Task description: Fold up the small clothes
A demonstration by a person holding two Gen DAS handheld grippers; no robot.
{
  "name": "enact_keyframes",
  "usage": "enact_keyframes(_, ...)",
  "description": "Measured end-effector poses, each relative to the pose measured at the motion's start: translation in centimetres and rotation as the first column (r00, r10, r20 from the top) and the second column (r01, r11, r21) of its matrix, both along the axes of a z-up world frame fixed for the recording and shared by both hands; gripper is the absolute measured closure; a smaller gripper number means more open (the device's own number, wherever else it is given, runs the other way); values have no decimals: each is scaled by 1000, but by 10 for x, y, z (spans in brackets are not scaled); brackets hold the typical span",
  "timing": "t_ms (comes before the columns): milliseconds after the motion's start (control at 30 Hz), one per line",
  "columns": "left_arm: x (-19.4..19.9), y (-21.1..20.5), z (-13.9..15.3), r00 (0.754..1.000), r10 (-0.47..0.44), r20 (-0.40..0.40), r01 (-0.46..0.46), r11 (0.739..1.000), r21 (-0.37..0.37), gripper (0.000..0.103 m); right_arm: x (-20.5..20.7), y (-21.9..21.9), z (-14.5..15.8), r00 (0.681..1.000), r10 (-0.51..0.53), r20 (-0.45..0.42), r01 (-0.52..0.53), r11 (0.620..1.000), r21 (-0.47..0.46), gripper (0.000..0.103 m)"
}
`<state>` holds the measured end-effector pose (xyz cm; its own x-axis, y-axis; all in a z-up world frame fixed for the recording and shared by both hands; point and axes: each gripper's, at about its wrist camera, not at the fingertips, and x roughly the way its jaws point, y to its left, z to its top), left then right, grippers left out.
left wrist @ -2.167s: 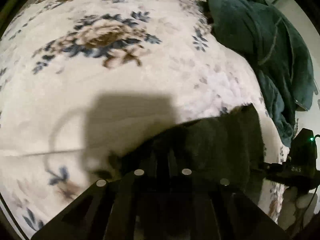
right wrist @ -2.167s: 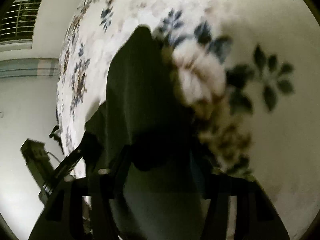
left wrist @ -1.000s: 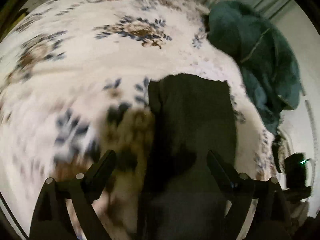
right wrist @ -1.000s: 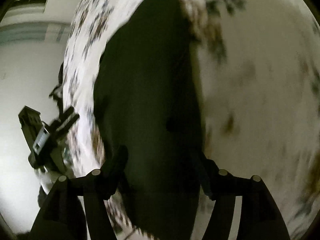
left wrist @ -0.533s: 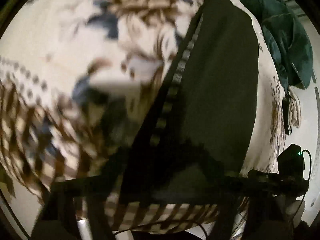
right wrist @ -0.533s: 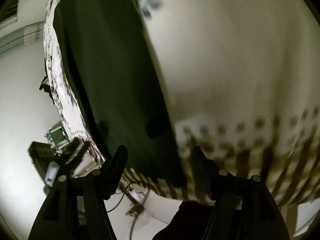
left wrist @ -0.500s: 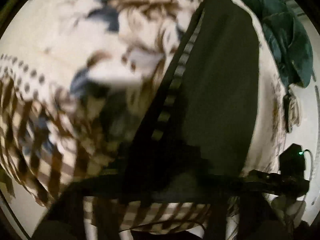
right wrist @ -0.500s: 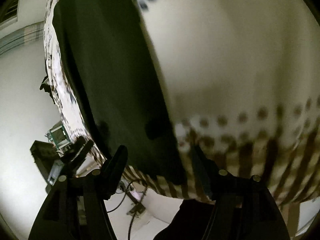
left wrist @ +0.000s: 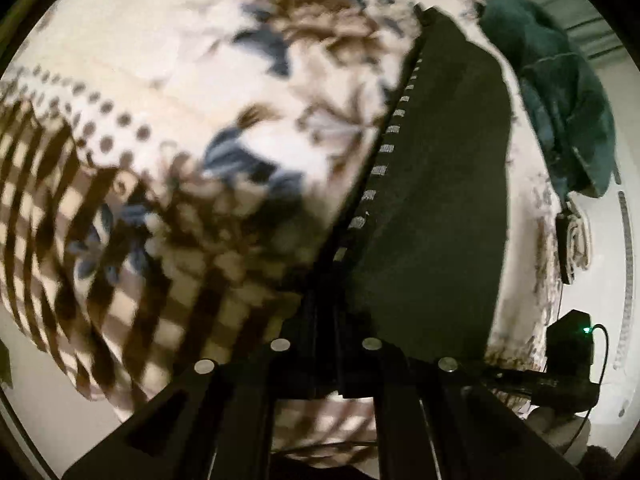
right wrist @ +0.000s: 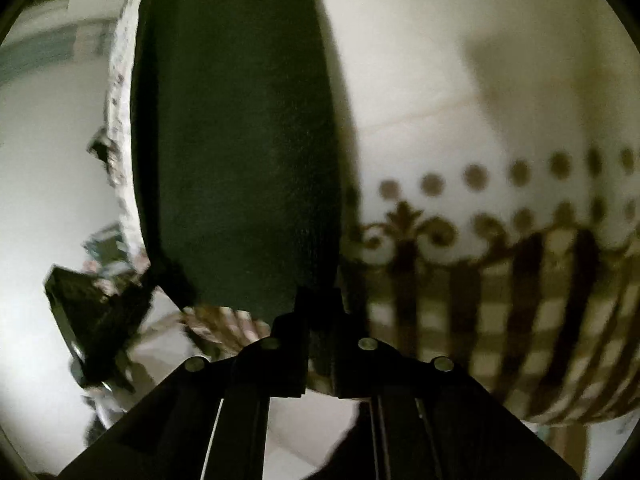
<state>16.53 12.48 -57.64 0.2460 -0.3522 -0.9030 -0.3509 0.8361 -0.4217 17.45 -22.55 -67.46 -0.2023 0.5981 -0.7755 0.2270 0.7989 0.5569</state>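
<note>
**Both tools clamped on the near edge of a dark garment**

While the dark garment lay stretched lengthwise over the floral blanket on the bed, both tools had their jaws drawn together at its near end. In the left wrist view, the left tool was pinched narrow on the garment's near left corner, right where a trim of small pale dashes ran up that edge. From there the cloth ran away from the camera as a long, flat panel, its far end close to a heap of teal fabric lying at the far side of the bed.

In the right wrist view, the right tool was likewise closed down narrow, gripping the near right corner of the same garment. Beside it, the blanket's border showed brown dots, a scroll motif and a brown check band that hung over the bed's edge.

At the right of the left view, the other handheld device appeared with a small green light on it. Much of the blanket's pattern was blurred in the left view.
</note>
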Motion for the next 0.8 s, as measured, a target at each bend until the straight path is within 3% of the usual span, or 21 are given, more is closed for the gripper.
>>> enact_keyframes(100,3,-4,-11,999,-43,-21,43,999,-10,97,5,6,-7,999,16,-31,-17,1000,-22,94)
enact_keyframes(167,6,-3,-12,997,-65,-31,64,997,-35,94,6,10,-5,999,11,-38,-12,1000,-14,79)
enact_keyframes(200,3,1,-11,998,-59,-25,58,997,-53,80,7,12,-7,999,5,-39,-5,1000,0,66)
enact_keyframes(233,3,5,-13,999,-48,-22,46,997,-67,69,5,12,-6,999,-13,-41,14,1000,22,60)
enact_keyframes(267,1,9,-17,999,-36,-16,34,994,-101,42,3,15,-11,999,-22,-44,23,999,26,56)
enact_keyframes(300,-1,11,-19,1000,-27,-13,26,992,-127,31,1,15,-14,998,-31,-53,33,999,27,56)
enact_keyframes(367,-2,10,-34,999,-25,-26,20,980,-200,29,-5,11,-21,998,-29,-56,31,999,41,55)
enact_keyframes(433,1,5,-43,998,-51,-28,45,981,-190,27,-7,14,-29,996,-61,-67,66,995,71,55)
enact_keyframes(500,6,-1,-43,998,-67,-16,63,979,-195,18,-12,9,-36,990,-113,-88,123,985,122,55)
enact_keyframes(667,11,-20,-32,996,-84,3,83,977,-197,18,-12,20,-41,981,-152,-116,175,960,220,50)
enact_keyframes(700,10,-23,-32,996,-88,10,88,974,-207,26,-12,26,-40,982,-146,-117,171,956,238,50)
enact_keyframes(733,8,-26,-31,995,-96,11,96,970,-222,52,-13,31,-39,983,-139,-116,165,954,249,50)
enact_keyframes(767,7,-28,-31,994,-107,1,104,970,-221,70,-14,36,-38,985,-131,-114,156,956,249,55)
enact_keyframes(800,5,-30,-32,994,-113,-7,109,969,-220,96,-15,41,-36,986,-129,-101,150,959,240,77)
